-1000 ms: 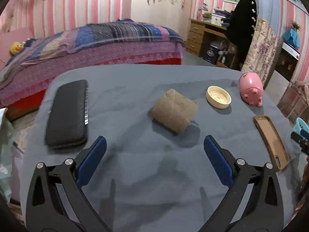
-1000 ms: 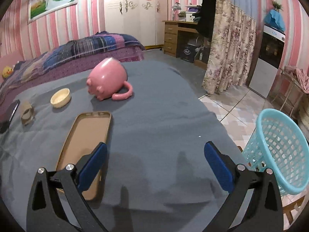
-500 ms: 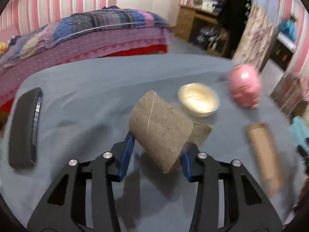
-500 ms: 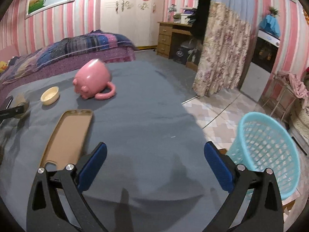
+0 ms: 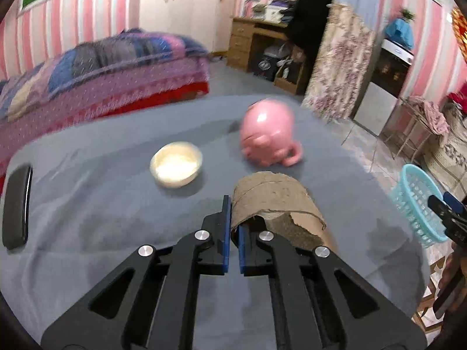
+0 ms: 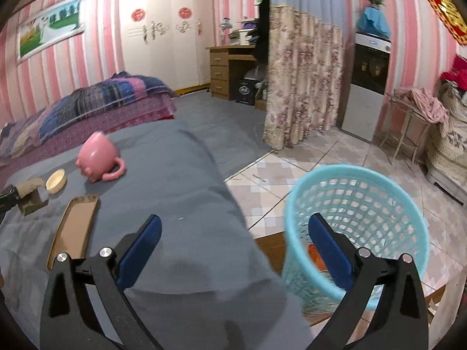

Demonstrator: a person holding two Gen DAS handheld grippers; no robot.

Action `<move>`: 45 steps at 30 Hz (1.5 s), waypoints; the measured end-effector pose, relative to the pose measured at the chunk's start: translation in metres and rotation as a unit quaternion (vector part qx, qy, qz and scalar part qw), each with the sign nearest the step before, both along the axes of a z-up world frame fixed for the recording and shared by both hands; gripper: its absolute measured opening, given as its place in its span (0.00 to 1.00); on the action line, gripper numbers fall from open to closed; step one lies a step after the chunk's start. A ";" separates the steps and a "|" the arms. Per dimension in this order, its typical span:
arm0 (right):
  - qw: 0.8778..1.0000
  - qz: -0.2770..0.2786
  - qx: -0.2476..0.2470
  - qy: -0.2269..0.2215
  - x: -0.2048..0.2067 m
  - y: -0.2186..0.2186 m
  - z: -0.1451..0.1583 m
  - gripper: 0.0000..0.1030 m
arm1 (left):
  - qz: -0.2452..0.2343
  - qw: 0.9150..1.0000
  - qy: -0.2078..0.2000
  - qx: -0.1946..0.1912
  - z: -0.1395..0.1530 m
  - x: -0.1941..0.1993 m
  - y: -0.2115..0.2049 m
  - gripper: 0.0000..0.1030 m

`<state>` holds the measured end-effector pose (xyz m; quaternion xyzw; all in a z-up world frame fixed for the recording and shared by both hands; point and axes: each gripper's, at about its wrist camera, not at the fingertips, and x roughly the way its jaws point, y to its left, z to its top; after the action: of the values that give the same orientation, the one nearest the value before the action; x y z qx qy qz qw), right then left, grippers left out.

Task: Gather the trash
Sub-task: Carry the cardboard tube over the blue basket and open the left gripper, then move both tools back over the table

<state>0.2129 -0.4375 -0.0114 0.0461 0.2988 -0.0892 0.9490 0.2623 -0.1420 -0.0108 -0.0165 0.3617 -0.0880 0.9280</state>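
Pinching one wall of the cardboard roll (image 5: 274,201), the left gripper (image 5: 232,224) has its blue pads nearly pressed together, with the tube's torn edge between them. The roll sits at lower centre of the left view, raised off the grey counter (image 5: 102,210); its far end and underside are hidden, and whether it still touches the cloth cannot be told. Half a second ago the pads bracketed the whole tube from outside; now they clamp only its wall, and the view has swung toward the right of the room.

Items blurred by motion in the left view: cream dish (image 5: 176,164), pink pig mug (image 5: 268,132), bed (image 5: 96,73) at upper left. A black case (image 5: 16,205) is cut by the left edge.

The right gripper (image 6: 233,250) is spread wide, holding nothing. Between its fingers lie the counter edge and the aqua basket (image 6: 359,204), which stands on the tiled floor at lower right; something orange shows through its mesh but is too hidden to identify. The basket is larger and more central than half a second ago. A tan phone case (image 6: 74,227) lies at lower left.

No brand or label is readable; the red wardrobe emblems are too small to make out.
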 end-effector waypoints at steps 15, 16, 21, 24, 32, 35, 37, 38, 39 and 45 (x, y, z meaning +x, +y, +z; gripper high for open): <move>0.986 -0.158 -0.040 0.027 -0.041 -0.143 0.003 0.95 | -0.200 0.979 -0.024 -0.010 -0.007 -0.002 -0.281 0.03; 0.985 -0.168 -0.029 0.027 -0.044 -0.154 0.003 0.95 | -0.211 0.977 -0.026 -0.003 -0.011 -0.003 -0.295 0.03; 0.977 -0.213 -0.001 0.028 -0.060 -0.193 -0.003 0.95 | -0.243 0.970 -0.023 0.009 -0.025 -0.001 -0.347 0.03; 0.972 -0.233 0.011 0.027 -0.068 -0.211 -0.006 0.95 | -0.257 0.966 -0.012 0.012 -0.032 0.006 -0.367 0.07; 0.963 -0.262 0.062 0.013 -0.081 -0.239 -0.014 0.95 | -0.251 0.967 -0.013 0.037 -0.038 0.013 -0.378 0.61; 0.966 -0.252 0.054 0.015 -0.077 -0.231 -0.015 0.95 | -0.243 0.969 -0.020 0.035 -0.035 0.013 -0.366 0.73; 0.968 -0.244 0.049 0.015 -0.074 -0.225 -0.014 0.95 | -0.233 0.972 -0.024 0.037 -0.031 0.014 -0.356 0.78; 0.970 -0.239 0.045 0.015 -0.072 -0.221 -0.014 0.95 | -0.228 0.973 -0.026 0.037 -0.029 0.013 -0.352 0.79; 0.971 -0.235 0.041 0.015 -0.071 -0.216 -0.013 0.95 | -0.222 0.974 -0.029 0.036 -0.026 0.013 -0.346 0.82; 0.978 -0.210 0.016 0.009 -0.064 -0.188 -0.007 0.96 | -0.191 0.978 -0.073 0.040 -0.005 -0.008 -0.296 0.95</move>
<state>0.1486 -0.6251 -0.0189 0.1219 0.2925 -0.2819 0.9056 0.2545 -0.4383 -0.0153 0.0965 0.2925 -0.2497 0.9180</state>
